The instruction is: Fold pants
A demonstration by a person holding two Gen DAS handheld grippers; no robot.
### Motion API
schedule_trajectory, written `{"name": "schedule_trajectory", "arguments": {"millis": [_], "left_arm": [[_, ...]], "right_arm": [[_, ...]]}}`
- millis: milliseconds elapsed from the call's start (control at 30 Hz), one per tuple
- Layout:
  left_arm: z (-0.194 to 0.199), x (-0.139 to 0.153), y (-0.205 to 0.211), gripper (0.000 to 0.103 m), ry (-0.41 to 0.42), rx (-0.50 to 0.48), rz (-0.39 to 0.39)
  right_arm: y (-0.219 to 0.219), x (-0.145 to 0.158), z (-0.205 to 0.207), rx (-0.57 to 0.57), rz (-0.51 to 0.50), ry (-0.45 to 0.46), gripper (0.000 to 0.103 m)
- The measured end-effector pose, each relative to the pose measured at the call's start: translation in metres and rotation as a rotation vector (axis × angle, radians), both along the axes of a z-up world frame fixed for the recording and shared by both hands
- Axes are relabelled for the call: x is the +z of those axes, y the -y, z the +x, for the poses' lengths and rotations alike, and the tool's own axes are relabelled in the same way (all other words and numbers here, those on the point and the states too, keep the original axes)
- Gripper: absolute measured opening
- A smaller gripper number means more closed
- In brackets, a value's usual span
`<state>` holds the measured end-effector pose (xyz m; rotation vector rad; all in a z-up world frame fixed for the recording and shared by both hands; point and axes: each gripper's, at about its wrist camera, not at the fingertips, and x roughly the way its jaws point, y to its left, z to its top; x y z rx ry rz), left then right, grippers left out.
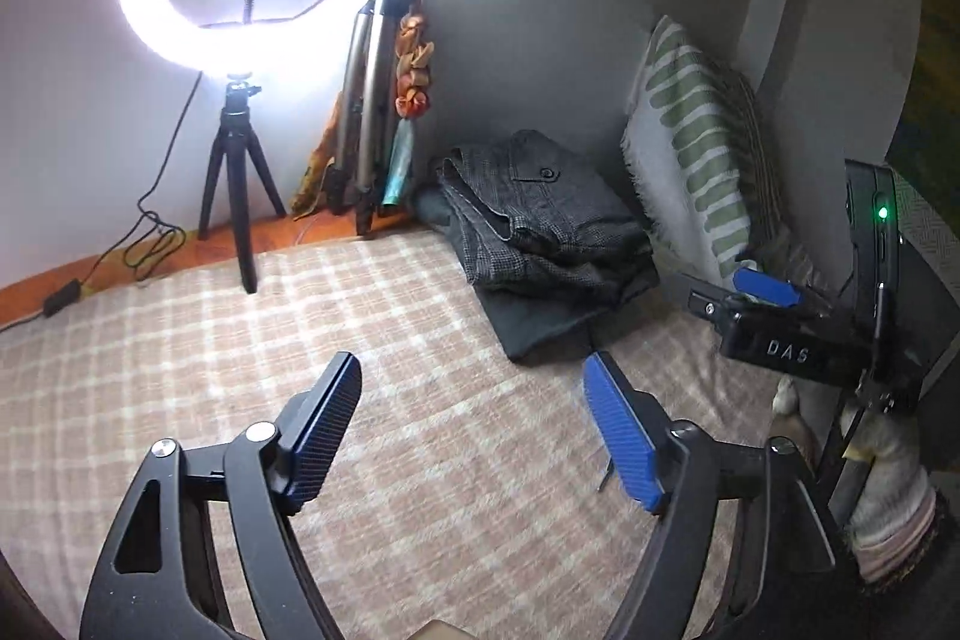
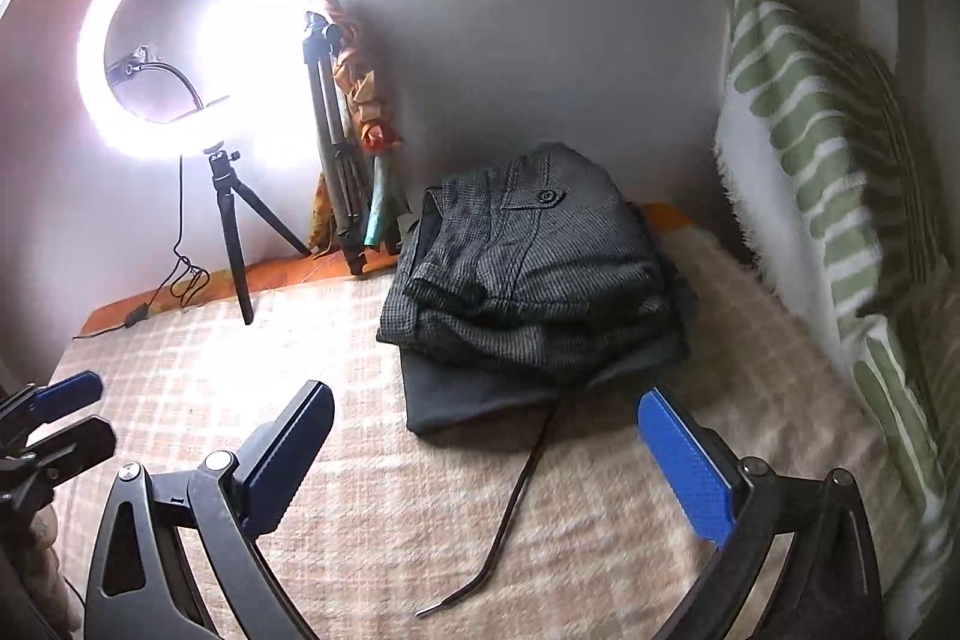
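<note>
Grey checked pants [image 1: 540,220] lie folded in a stack on top of a dark folded garment [image 1: 540,322] at the far side of the checked blanket [image 1: 300,340]. In the right wrist view the pants [image 2: 534,280] sit just ahead, with a dark drawstring [image 2: 510,508] trailing toward me. My left gripper [image 1: 474,424] is open and empty above the blanket, short of the stack. My right gripper [image 2: 486,454] is open and empty in front of the stack. The right gripper also shows at the right of the left wrist view [image 1: 774,304], and the left gripper at the left edge of the right wrist view [image 2: 54,418].
A lit ring light on a small tripod [image 1: 240,184] stands at the back left with its cable on the orange ledge. A folded tripod [image 1: 366,112] leans against the wall. A green-striped pillow [image 1: 696,160] stands at the right, also in the right wrist view [image 2: 828,196].
</note>
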<state>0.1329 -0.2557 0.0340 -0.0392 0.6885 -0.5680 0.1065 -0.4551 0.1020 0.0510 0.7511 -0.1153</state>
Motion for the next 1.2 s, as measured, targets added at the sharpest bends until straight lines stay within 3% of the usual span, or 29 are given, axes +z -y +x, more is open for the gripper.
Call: {"name": "schedule_trajectory", "arguments": {"millis": [333,867,1200], "left_arm": [[-0.007,-0.003,0.0,0.081,0.057,0.018,0.036],[-0.001,-0.005,-0.02,0.085,0.069,0.087,-0.025],[-0.004,-0.001,-0.018,0.085,0.09,0.096,0.03]], "right_arm": [[-0.012,-0.012,-0.008,-0.024,-0.014,0.031,0.103],[-0.01,-0.009,-0.004,-0.064,0.019,0.068,0.103],[-0.01,-0.007,-0.005,-0.073,0.002,0.088,0.103]]}}
